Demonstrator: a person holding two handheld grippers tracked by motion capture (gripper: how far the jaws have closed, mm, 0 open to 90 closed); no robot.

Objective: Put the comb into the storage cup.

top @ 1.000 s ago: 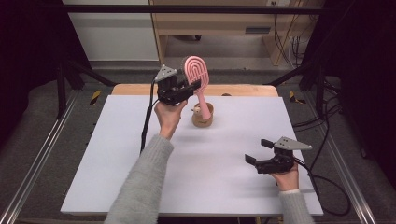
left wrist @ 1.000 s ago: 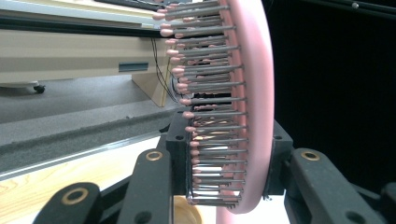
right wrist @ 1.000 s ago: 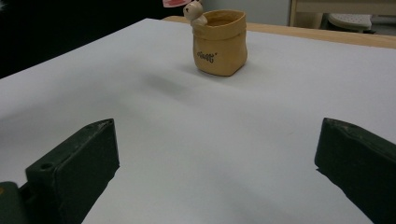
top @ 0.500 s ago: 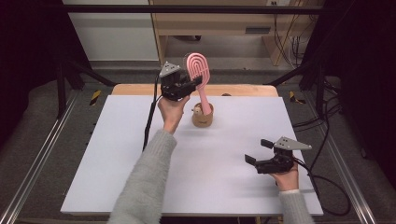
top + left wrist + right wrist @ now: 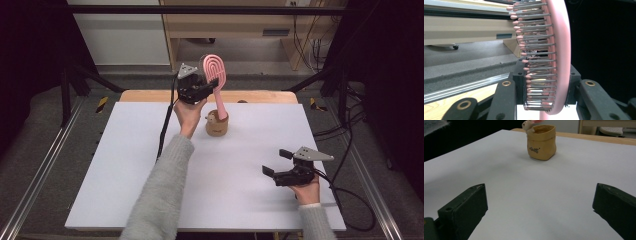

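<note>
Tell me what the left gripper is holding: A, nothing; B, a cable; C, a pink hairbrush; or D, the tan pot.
C: the left gripper is shut on the pink hairbrush, its jaws on either side of the bristled head in the left gripper view, with the handle reaching down toward the pot.

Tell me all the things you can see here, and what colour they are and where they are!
hairbrush: one, pink, held upright in the left gripper, its handle reaching down to the holder
holder: one, tan pot with a small bunny figure on its rim, standing on the white board near the far middle
board: one, white, covering the table
table: one, light wood, its far edge showing behind the board
left gripper: one, black, raised over the far side, shut on the hairbrush
right gripper: one, black, resting low at the near right, jaws open and empty
sleeves: two, grey, coming in from the near edge
</note>
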